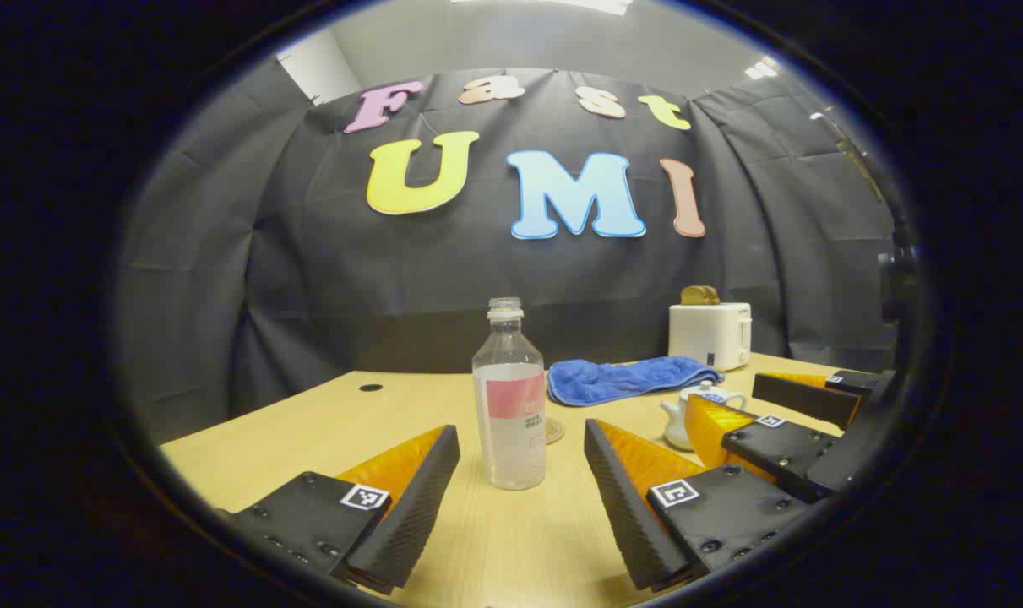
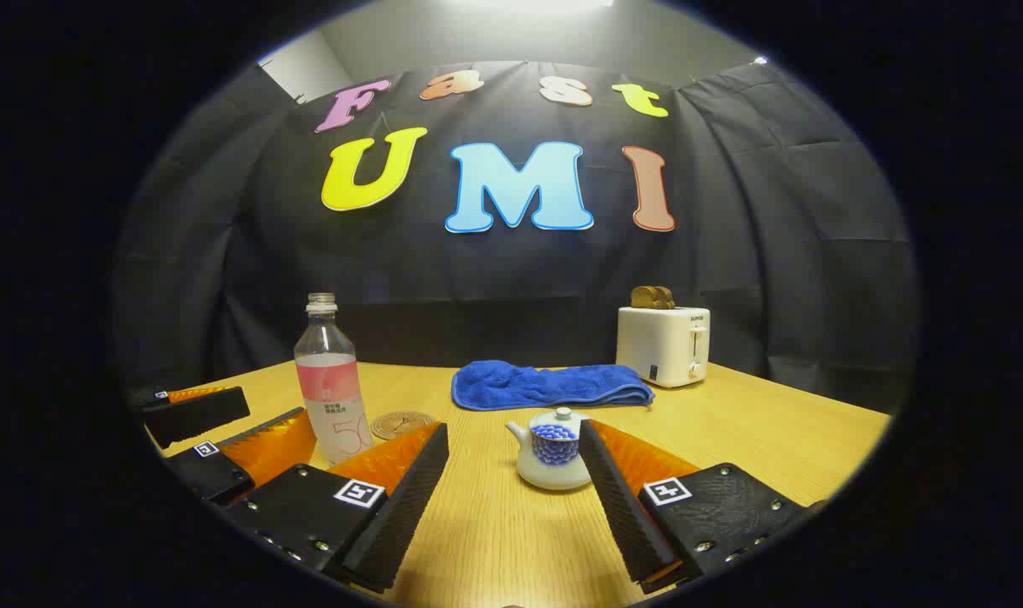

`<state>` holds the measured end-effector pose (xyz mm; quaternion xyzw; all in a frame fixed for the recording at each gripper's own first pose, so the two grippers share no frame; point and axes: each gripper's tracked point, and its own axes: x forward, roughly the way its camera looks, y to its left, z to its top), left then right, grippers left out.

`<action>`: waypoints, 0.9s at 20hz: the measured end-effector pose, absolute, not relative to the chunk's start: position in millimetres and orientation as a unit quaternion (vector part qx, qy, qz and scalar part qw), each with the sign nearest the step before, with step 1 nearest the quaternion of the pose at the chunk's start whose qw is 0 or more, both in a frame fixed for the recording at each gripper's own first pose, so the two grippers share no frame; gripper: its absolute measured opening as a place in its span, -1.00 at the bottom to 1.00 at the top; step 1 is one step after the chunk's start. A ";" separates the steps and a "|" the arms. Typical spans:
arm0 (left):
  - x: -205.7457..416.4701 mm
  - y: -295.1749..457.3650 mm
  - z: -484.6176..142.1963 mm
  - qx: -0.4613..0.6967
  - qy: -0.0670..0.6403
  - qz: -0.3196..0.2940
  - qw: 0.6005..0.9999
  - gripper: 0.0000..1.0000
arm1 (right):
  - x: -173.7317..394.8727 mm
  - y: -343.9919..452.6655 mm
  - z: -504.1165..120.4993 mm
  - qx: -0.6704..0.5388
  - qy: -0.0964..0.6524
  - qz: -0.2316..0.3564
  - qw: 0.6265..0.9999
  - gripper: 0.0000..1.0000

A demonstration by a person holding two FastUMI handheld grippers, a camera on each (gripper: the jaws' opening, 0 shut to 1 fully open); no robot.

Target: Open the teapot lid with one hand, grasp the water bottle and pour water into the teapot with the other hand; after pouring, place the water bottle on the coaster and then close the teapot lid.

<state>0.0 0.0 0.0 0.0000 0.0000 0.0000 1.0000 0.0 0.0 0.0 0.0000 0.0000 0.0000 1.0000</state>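
Left gripper view: my left gripper [image 1: 519, 481] has its fingers spread wide, nothing between the pads — the water bottle [image 1: 509, 397] stands upright on the table [image 1: 308, 422] just ahead, centred in the gap, cap off. Coaster [image 1: 555, 431] lies right behind the bottle. Farther right sits the teapot [image 1: 678, 418], partly hidden by my right gripper.

Right gripper view: my right gripper [image 2: 515, 490] is also spread apart and empty — teapot [image 2: 553, 460] just beyond the tips, lid on, spout to the left. Bottle [image 2: 329, 388] and coaster [image 2: 401, 424] off to the left. Behind them lies a blue cloth [image 2: 549, 386], then a toaster [image 2: 663, 344] against the booth wall.
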 end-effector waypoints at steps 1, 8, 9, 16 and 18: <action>-1.4 0.0 4.3 0.000 0.001 0.001 1.000 1.00 | -0.5 0.4 -0.5 0.002 0.010 0.005 1.000 0.92; 20.0 -2.7 62.5 -0.039 -0.015 -0.005 0.999 1.00 | 5.2 -27.6 47.6 0.010 -0.009 -0.009 1.000 0.91; 20.8 -3.2 69.0 -0.041 -0.018 -0.007 0.999 1.00 | 7.7 -29.4 54.2 0.011 -0.009 -0.009 1.000 0.90; 15.7 1.3 72.7 -0.033 -0.026 0.002 0.999 1.00 | 15.4 -34.7 56.4 0.009 -0.012 -0.010 1.000 0.90; 14.7 1.9 70.9 -0.038 -0.025 0.002 0.999 1.00 | 22.2 -33.5 49.4 0.012 -0.002 -0.008 1.000 0.70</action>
